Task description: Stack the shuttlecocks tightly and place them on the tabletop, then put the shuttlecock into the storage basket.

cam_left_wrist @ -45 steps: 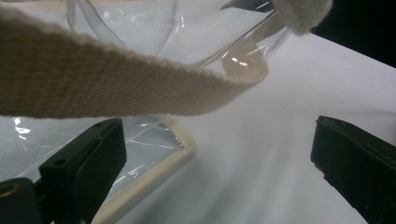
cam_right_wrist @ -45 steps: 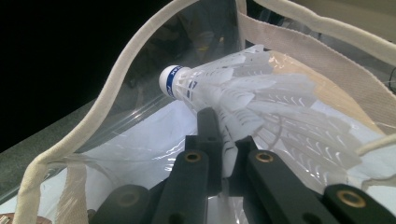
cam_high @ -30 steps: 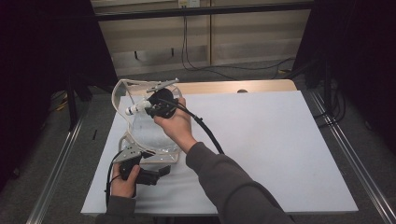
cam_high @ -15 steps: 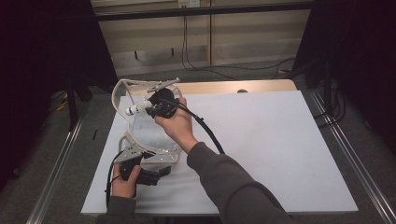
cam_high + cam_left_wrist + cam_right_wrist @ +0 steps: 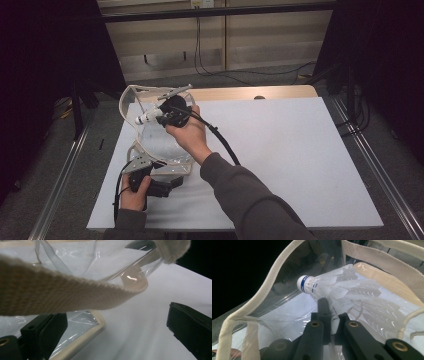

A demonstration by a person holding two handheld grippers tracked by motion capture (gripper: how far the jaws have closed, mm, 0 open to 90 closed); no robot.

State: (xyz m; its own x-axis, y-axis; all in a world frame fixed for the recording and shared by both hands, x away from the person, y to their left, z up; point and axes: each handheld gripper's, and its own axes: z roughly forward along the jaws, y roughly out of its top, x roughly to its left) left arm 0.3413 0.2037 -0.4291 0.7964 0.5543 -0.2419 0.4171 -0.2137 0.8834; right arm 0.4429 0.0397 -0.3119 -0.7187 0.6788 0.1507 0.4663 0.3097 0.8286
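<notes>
A clear plastic bag (image 5: pixel 159 146) with beige fabric trim stands on the left of the white table (image 5: pixel 290 150). My right gripper (image 5: pixel 167 116) hovers over the bag's open mouth, shut on the feathers of a white shuttlecock (image 5: pixel 148 118), cork end pointing left. In the right gripper view, the shuttlecock (image 5: pixel 337 287) sits inside the bag's rim (image 5: pixel 249 307), pinched by the right gripper (image 5: pixel 329 315). My left gripper (image 5: pixel 152 182) is at the bag's near edge. In its own view the left gripper (image 5: pixel 116 315) is wide open, with the beige strap (image 5: pixel 50 292) crossing in front.
A black cable (image 5: pixel 220 140) trails from the right gripper across the table. A wooden strip (image 5: pixel 240 93) shows at the far edge. Metal rails (image 5: pixel 60 175) run along both sides, and cables lie on the floor behind.
</notes>
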